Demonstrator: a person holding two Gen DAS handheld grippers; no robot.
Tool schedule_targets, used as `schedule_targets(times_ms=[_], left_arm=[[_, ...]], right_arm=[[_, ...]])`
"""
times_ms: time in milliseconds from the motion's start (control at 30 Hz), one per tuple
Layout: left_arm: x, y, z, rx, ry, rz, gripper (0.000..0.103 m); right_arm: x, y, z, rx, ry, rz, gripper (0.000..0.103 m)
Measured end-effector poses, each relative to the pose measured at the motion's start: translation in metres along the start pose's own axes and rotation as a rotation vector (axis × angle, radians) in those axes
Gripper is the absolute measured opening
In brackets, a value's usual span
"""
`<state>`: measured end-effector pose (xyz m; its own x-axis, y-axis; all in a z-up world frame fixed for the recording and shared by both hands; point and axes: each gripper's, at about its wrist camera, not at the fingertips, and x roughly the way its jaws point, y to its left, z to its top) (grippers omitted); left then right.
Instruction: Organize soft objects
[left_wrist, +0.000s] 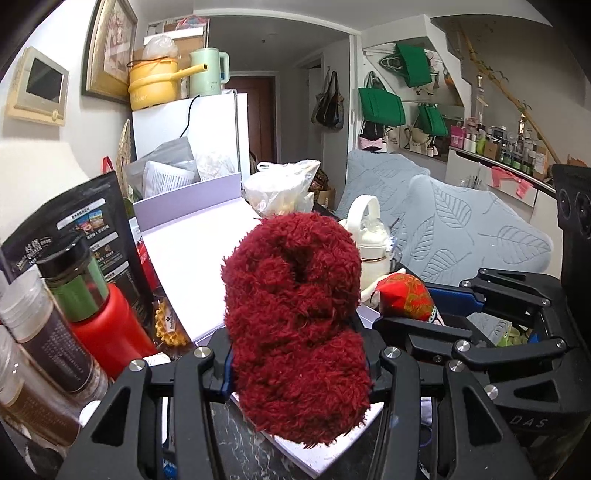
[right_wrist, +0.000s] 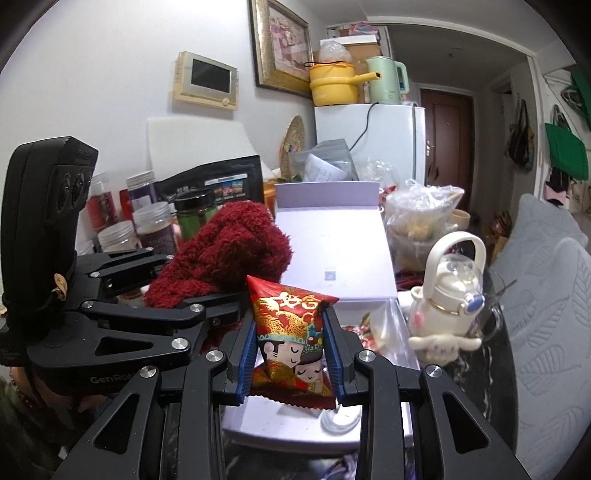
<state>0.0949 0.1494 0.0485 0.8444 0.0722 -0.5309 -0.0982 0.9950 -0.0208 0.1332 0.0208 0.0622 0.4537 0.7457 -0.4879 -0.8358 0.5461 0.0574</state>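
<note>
**Both grippers loaded, carrying toward the box**

Left gripper pinches the red fuzzy bundle; right gripper pinches the red printed pouch. Both items ride clear above the tabletop. Keep the 2 apart, stay level, skirt the white bottle, release over the lavender box.

Fuzzy red sock, red pouch, both aloft

From the left wrist, the red fluffy bundle is hiding my jaws' pads and much of the white box behind it. The jars are running off the left edge. The black pouch print is reading too small.
</note>
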Motion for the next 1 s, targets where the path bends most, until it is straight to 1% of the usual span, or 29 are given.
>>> schedule_targets(times_ms=[200,467,633,733,867,1000], left_arm=[[0.029,0.004,-0.001,-0.01,0.034,0.006,0.048],[0.069,0.009,-0.014,-0.03,0.1,-0.022,0.048],[0.083,0.012,-0.023,-0.053,0.129,-0.04,0.048],[0.091,0.012,-0.03,-0.059,0.16,-0.051,0.048],[0.102,0.01,-0.039,-0.053,0.193,-0.047,0.048],[0.11,0.01,-0.044,-0.066,0.235,-0.054,0.048]], right_arm=[[0.023,-0.016,-0.003,0.009,0.028,0.009,0.032],[0.055,-0.037,-0.017,0.028,0.076,0.005,0.032],[0.07,-0.046,-0.028,0.054,0.102,0.004,0.032],[0.079,-0.05,-0.035,0.065,0.123,0.001,0.032],[0.086,-0.053,-0.047,0.087,0.147,0.008,0.032],[0.093,-0.057,-0.054,0.097,0.176,0.004,0.032]])
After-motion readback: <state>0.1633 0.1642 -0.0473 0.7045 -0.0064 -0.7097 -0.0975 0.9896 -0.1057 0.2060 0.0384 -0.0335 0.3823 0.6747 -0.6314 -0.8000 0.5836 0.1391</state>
